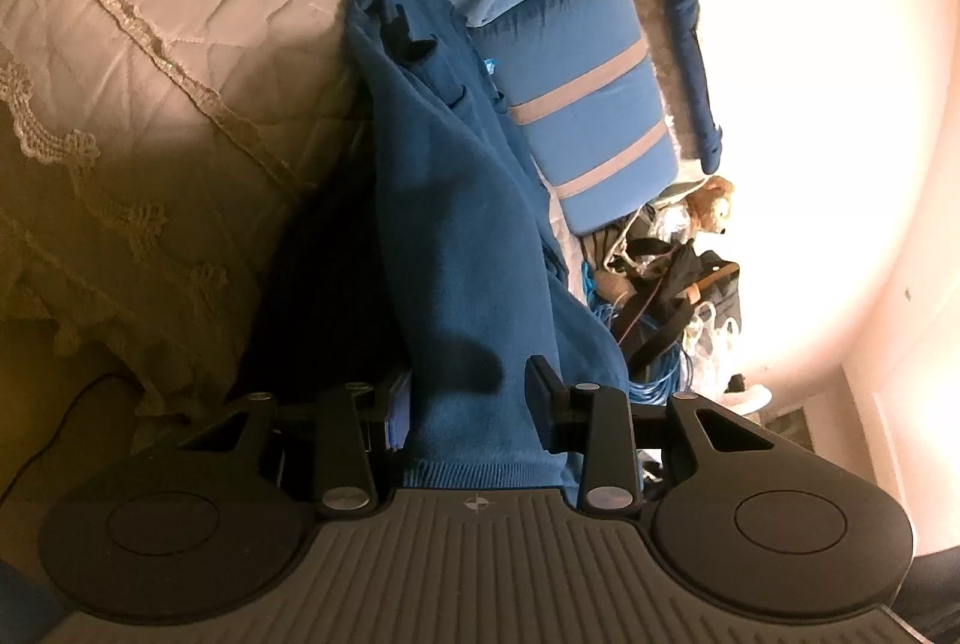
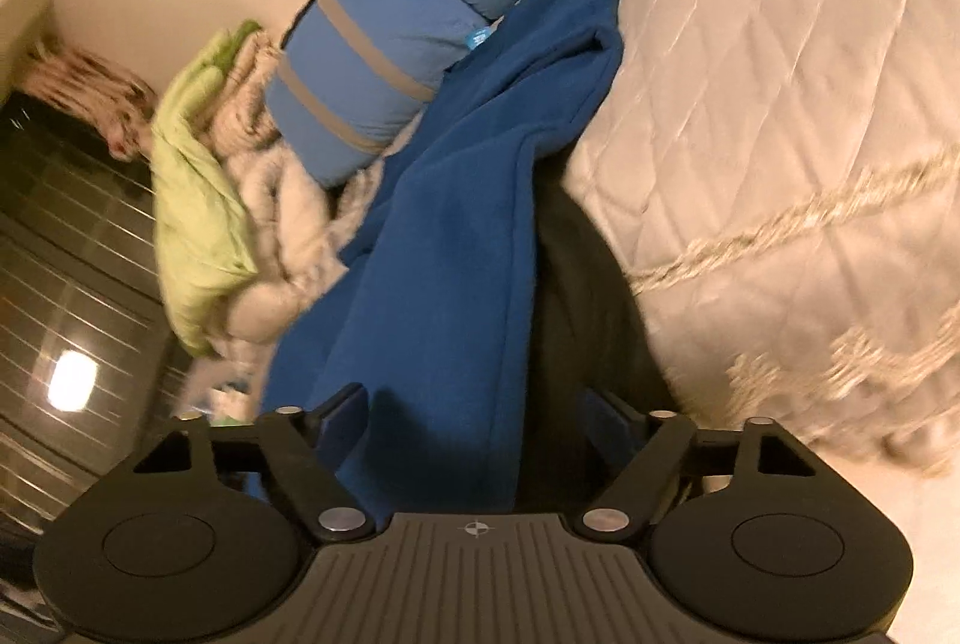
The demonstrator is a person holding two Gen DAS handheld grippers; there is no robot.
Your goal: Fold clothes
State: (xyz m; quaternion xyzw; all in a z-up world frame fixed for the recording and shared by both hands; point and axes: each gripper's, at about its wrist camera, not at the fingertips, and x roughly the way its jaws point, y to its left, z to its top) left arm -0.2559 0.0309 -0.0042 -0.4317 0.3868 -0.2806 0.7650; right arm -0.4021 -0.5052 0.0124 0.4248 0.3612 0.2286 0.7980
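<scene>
Grippers both clamped on blue fleece garment (image 1: 474, 248): left gripper (image 1: 471, 413) closed on ribbed hem edge, right gripper (image 2: 474, 428) closed on folded side edge. Garment hanging stretched beside quilted bedspread (image 1: 150, 44), far end against striped blue pillows (image 2: 390, 44). Beyond, green blanket (image 2: 192, 200) at wall side.

Left wrist view: garment (image 1: 468, 248) runs from between the fingers (image 1: 543, 404) forward, onto the bedspread (image 1: 168, 20). Bedspread lies left of the fingers; striped pillows (image 1: 576, 86) right of the garment, ahead. Clutter pile (image 1: 666, 296) right of the fingers, behind the pillows.

Right wrist view: garment (image 2: 456, 236) between the fingers (image 2: 342, 416), extending forward. Bedspread (image 2: 768, 92) right; striped pillows (image 2: 390, 38) ahead-left; bedding heap (image 2: 204, 200) further left.
</scene>
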